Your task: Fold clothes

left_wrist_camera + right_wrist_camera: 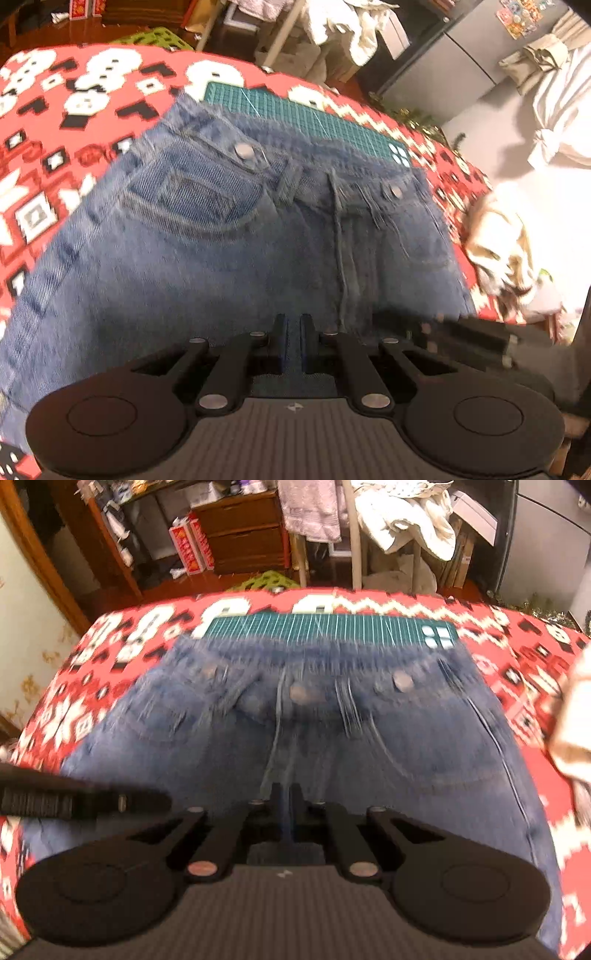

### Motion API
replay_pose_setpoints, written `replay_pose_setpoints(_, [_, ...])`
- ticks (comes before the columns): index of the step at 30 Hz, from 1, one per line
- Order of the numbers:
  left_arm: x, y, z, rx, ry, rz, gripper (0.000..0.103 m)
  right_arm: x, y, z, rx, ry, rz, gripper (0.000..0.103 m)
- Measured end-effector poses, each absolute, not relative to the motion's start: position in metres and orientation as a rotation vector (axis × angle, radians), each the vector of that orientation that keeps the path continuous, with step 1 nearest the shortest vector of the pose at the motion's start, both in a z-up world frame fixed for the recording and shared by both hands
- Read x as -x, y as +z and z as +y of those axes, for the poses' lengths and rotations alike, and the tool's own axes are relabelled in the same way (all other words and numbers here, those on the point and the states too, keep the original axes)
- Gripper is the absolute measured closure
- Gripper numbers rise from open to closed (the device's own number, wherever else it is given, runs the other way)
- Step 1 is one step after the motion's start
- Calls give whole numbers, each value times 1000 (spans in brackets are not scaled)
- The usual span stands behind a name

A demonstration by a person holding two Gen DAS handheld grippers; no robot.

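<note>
We pinch jeans (221,236) with left gripper (294,332) and right gripper (285,801), both squeezed tight, so cloth lifts evenly for fold.

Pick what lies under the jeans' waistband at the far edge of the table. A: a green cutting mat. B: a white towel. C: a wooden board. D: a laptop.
A: a green cutting mat with white grid lines shows beyond the waistband of the jeans.

- Red, white and black patterned tablecloth (517,657)
- Green cutting mat (332,627) lying on it
- Wooden drawers (243,531) behind
- Grey refrigerator (469,48)
</note>
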State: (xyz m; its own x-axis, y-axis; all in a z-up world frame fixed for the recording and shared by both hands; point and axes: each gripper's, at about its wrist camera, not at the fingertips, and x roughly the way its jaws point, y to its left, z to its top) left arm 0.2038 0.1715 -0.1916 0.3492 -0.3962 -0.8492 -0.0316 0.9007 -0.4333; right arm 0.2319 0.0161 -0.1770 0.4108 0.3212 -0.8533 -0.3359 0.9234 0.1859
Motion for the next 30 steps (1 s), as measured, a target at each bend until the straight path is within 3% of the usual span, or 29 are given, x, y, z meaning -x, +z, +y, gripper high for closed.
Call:
replay_pose_setpoints(12, [-126, -218, 141, 396, -343, 1428, 100, -120, -186, 0, 63, 480, 1293, 99])
replay_pose_setpoints(19, [-118, -225, 147, 478, -308, 1438, 103, -112, -178, -4, 13, 460, 1293, 95])
replay_pose_setpoints(30, [-113, -213, 140, 403, -309, 1409, 103, -108, -176, 4, 19, 461, 1312, 98])
